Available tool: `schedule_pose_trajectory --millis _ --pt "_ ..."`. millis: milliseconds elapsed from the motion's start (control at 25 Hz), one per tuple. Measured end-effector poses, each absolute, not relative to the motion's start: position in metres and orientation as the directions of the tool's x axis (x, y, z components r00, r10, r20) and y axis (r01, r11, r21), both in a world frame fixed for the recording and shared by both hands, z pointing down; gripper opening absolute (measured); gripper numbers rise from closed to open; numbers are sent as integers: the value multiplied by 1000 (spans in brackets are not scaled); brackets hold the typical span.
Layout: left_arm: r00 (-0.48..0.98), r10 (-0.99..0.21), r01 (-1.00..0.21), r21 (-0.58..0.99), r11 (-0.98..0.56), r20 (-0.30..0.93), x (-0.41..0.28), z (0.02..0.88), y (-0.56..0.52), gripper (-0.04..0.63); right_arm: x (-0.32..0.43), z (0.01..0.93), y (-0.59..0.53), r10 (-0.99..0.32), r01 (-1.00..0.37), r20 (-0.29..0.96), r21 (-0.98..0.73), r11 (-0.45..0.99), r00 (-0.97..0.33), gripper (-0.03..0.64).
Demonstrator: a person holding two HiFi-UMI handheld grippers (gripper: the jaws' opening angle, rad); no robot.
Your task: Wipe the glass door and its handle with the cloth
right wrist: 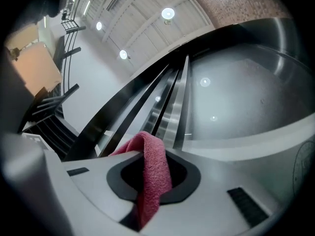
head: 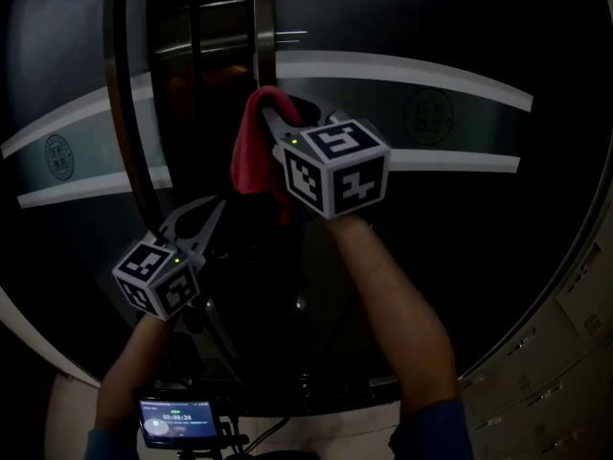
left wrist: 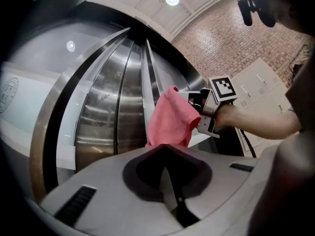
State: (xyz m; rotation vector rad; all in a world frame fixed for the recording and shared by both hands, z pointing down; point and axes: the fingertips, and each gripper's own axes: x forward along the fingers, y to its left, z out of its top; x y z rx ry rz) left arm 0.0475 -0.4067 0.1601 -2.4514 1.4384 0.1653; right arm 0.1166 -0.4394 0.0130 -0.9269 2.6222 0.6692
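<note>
Cloth (head: 251, 156) is pinched in the right gripper (head: 280, 127) and held up by the glass door (head: 479, 218) handle (head: 265, 27), presumably for wiping. Left gripper (head: 196, 223) is parked low, clenched empty.

You will find no wording here that reads clearly. A round seal (head: 428, 115) is printed on the glass door (head: 536, 228), to the right of your right hand-held gripper (head: 278, 127). A second seal (head: 59, 156) sits up and to the left of your left hand-held gripper (head: 203, 217). The lettering on both is too small to make out. The cubes carry black-and-white square markers (head: 337, 166), not letters. Below your left hand-held gripper, a small screen (head: 177, 422) shows digits too blurred to read.
</note>
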Motion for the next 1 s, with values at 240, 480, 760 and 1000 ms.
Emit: schedule_pose_trajectory --millis 240,480,760,1000 --pt "504 -828 -863 -180 -471 -246 56 176 -409 11 125 94 -445 -555 -668 -381 312 675 -739 32" --pt "539 -819 -841 -181 -509 -198 48 211 -410 11 123 165 -447 -608 -694 -355 206 690 -711 32" --pt "563 -813 -826 -143 -545 -150 28 245 -404 11 120 240 -450 -696 -739 -278 91 667 -662 32" --pt "588 -792 -809 -127 -574 -165 24 241 -396 11 124 244 -450 -737 -769 -234 84 634 -634 32"
